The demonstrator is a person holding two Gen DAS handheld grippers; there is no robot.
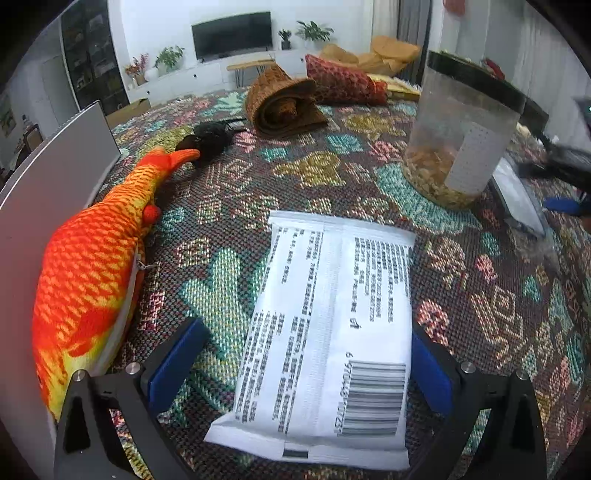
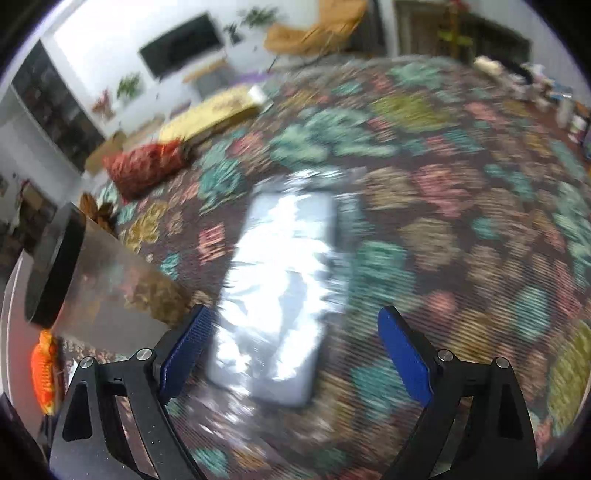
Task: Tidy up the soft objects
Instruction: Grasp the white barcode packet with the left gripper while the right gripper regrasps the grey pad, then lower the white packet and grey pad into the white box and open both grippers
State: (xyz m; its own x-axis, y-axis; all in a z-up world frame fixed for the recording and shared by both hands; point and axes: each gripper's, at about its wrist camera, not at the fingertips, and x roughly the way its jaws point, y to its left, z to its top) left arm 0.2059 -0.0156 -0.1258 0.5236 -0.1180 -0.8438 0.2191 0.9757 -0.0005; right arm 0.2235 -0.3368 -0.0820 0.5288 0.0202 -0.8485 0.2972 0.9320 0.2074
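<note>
Both tongs open over soft packs on patterned cloth

Left tongs (image 1: 303, 365) wide apart, white printed pack (image 1: 325, 332) lying between, pads not pressing; only this view shows orange fish plush (image 1: 96, 266) and rolled brown mat (image 1: 284, 103). Right tongs (image 2: 295, 350) open above blurred silvery pouch (image 2: 280, 295); clear jar (image 1: 458, 140) nearby, TV (image 1: 232, 35) behind

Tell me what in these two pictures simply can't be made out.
- Silvery packet, right wrist view: motion blur hides any print or contents.
- White packet, left wrist view: its small text is unreadable, and its near end is partly cut off by the frame's bottom.
- Orange fish toy, left wrist view: its head runs behind the left fingers.
- Clear jar: contents too cloudy to identify.
</note>
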